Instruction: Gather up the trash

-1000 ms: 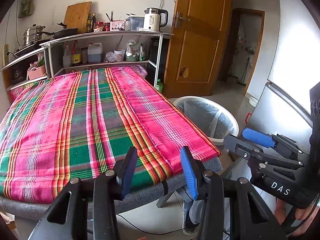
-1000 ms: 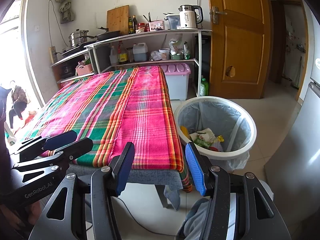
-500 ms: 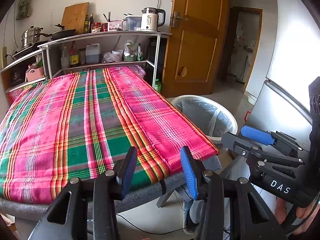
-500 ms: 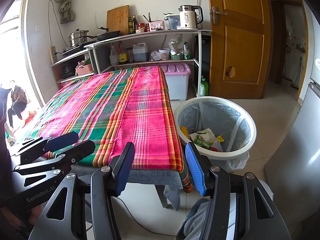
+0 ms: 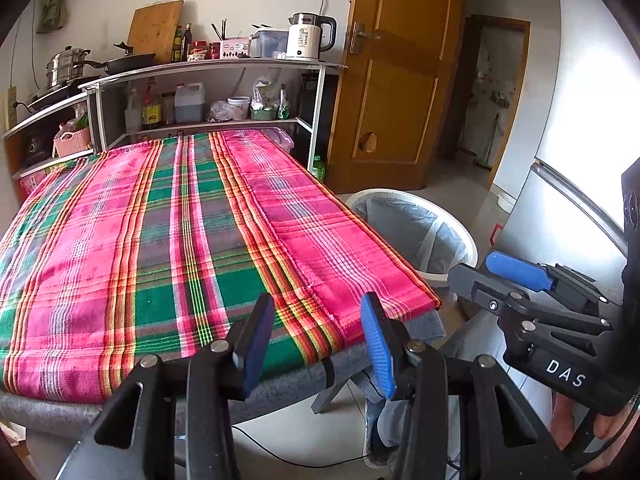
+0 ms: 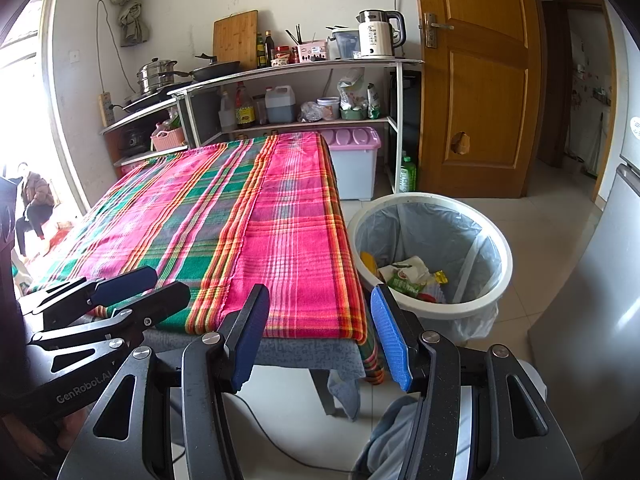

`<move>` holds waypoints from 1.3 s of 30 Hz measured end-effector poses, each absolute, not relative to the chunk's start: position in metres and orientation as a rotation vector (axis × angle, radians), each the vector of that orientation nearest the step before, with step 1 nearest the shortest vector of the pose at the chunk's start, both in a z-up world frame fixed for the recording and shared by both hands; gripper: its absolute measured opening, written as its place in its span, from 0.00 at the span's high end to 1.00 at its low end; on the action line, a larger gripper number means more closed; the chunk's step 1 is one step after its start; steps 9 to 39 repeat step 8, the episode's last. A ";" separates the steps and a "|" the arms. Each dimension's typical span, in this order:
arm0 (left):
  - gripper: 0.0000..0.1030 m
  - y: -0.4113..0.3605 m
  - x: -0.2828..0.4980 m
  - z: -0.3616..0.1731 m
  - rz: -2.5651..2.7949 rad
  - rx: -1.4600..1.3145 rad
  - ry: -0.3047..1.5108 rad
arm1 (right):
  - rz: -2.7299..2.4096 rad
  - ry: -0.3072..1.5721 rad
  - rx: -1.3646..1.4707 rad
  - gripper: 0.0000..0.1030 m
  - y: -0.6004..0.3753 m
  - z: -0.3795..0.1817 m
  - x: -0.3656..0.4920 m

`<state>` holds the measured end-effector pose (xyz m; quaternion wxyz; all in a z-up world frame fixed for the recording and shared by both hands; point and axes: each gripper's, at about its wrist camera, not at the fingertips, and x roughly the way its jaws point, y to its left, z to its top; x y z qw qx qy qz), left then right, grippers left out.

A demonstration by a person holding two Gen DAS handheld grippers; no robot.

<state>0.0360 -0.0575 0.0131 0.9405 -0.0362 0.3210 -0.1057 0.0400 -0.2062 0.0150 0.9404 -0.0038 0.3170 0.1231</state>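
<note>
Trash (image 6: 412, 278): wrappers and packets lie at the bottom of the lined bin (image 6: 502, 240), which stands on the floor just beside the table's right edge. White-and-green packet on top, something yellow beside it, a red scrap lower down. From the left wrist view only the bin (image 5: 468, 240) rim and liner show; its contents are hidden behind the table corner.

Table: the plaid cloth (image 6: 256, 232) shows no loose items in either view. Nothing on the floor near the bin reads as litter; a dark cable runs under the table.

Left gripper (image 5: 316, 340): jaws part-open, nothing between them, held over the near table edge. Right gripper (image 6: 316, 332): jaws part-open, empty, above the near right corner of the table, with the bin just to its right. Each gripper shows from the side in the other's view.

Change over the last second: essentially none. Both grippers sit where they were, openings unchanged, cloth and bin contents the same. The left view drifted very slightly, no real move.

Judgement: collection looks done, or paused. All visible trash is in the bin and neither gripper carries anything. If more remains, it lies out of view.

Background: shelves with kettle (image 6: 378, 34), pots, bottles; door (image 6: 476, 80).
</note>
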 end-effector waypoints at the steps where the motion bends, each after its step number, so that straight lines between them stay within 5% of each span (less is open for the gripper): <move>1: 0.55 -0.057 0.036 0.013 -0.217 -0.075 0.656 | 0.251 0.647 -0.007 0.48 -0.206 0.015 0.040; 39: 0.55 -0.059 0.036 0.012 -0.220 -0.074 0.657 | 0.251 0.648 -0.007 0.48 -0.207 0.015 0.041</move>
